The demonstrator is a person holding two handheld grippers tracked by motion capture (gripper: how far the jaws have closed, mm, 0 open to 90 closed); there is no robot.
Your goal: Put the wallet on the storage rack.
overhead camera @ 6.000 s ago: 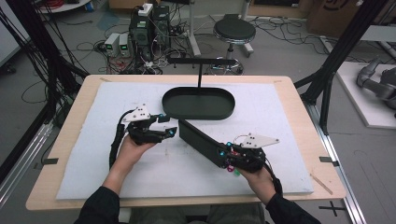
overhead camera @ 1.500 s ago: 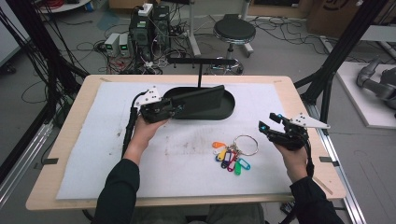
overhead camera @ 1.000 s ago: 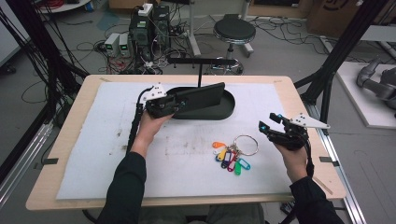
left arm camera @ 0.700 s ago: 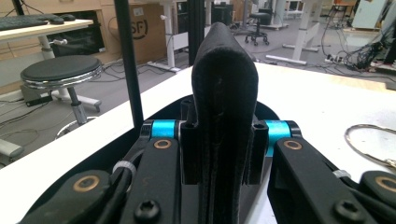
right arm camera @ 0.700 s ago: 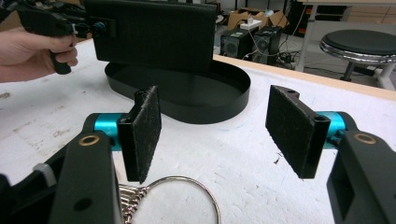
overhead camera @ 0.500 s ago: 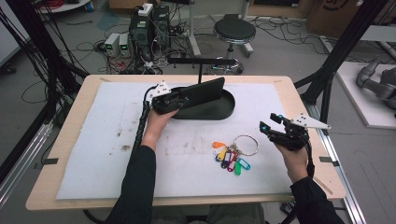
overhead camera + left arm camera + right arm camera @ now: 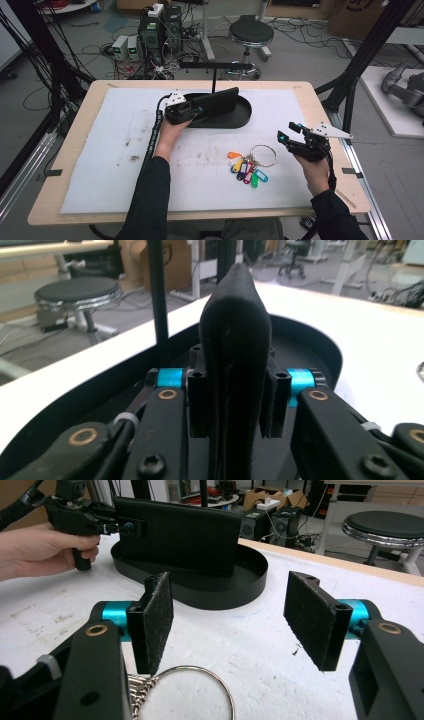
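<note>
key ring (image 7: 192, 692) cut off by bottom edge, keys hidden

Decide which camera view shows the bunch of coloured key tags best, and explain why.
The high view: the key tags lie fanned out whole on the white mat beside their ring. The right gripper view catches just the ring near the bottom edge. The left gripper view faces the black pouch.

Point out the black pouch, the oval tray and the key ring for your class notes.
black pouch (image 7: 177, 535): right gripper view, its flat side.
oval tray (image 7: 244, 116): high view, right rim.
key ring (image 7: 263, 155): high view, the metal loop.

Robotics lab: cable-strewn floor (image 7: 90, 45), computers (image 7: 160, 27), stool (image 7: 251, 34).
</note>
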